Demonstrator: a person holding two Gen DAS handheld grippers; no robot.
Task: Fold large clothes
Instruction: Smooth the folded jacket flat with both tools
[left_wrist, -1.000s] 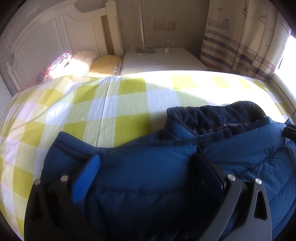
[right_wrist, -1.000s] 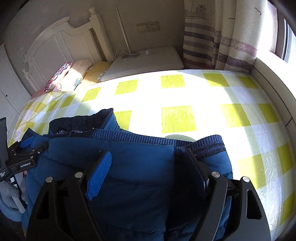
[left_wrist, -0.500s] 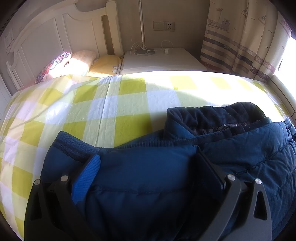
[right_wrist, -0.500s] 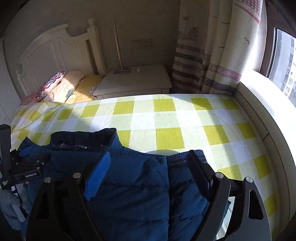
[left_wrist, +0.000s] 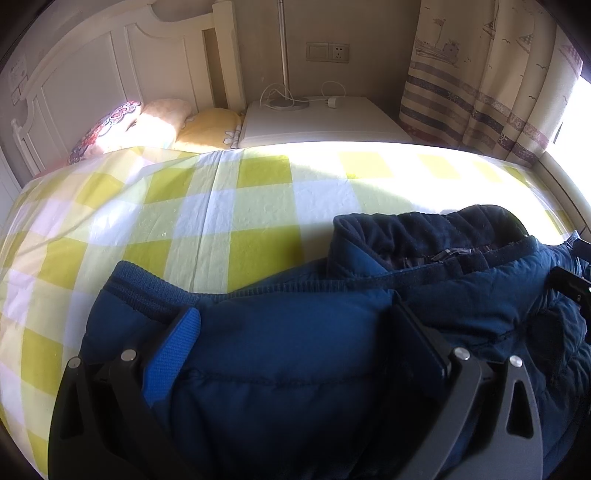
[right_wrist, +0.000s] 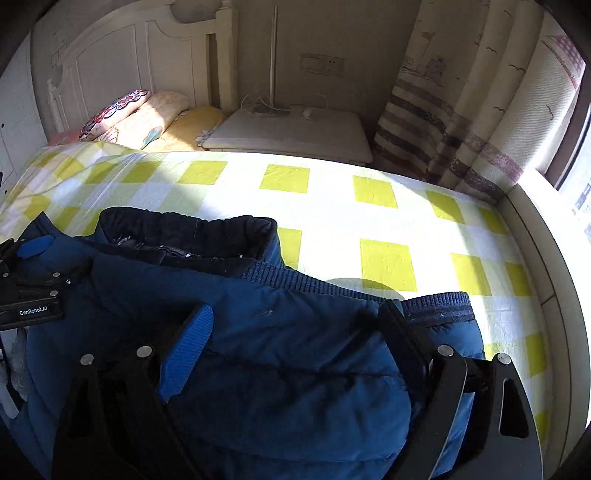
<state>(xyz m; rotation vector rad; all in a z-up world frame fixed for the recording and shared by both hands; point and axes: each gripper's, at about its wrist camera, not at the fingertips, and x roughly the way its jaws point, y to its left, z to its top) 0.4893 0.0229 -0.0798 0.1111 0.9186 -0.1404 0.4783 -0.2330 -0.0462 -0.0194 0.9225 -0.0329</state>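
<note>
- left gripper (left_wrist: 291, 332): its jaws stand spread wide, with the padded navy jacket (left_wrist: 295, 350) bulging up between them. the blue pad (left_wrist: 173, 354) lies along the fabric on the left side, and the dark finger (left_wrist: 417, 343) sinks into it on the right. whether either one really presses, i cannot tell from here.
- just ahead of those jaws runs the ribbed hem (left_wrist: 147, 291). beyond it to the right, the fleece collar (left_wrist: 424, 229) and zipper sit bunched up on the yellow checked bedsheet (left_wrist: 221, 221).
- right gripper (right_wrist: 295, 328): its jaws are opening, and the jacket (right_wrist: 295, 369) lies between them without being pinched. the ribbed cuff (right_wrist: 436, 306) pokes out just past the right finger, and the collar (right_wrist: 184, 232) is ahead and to the left.
- the left gripper's body (right_wrist: 29, 295) shows well off to the left of these jaws, resting at the jacket's far side.
- risk, as i judge it: the puffy filling could spring back once it is let go, so the folded layer lifts or slides open.
- the slick shell may also cling to a pad as the gripper leaves, which would drag the top layer askew.
- the collar lump makes the stack uneven, so a later fold over it could roll off toward the bed's window side (right_wrist: 535, 258).
</note>
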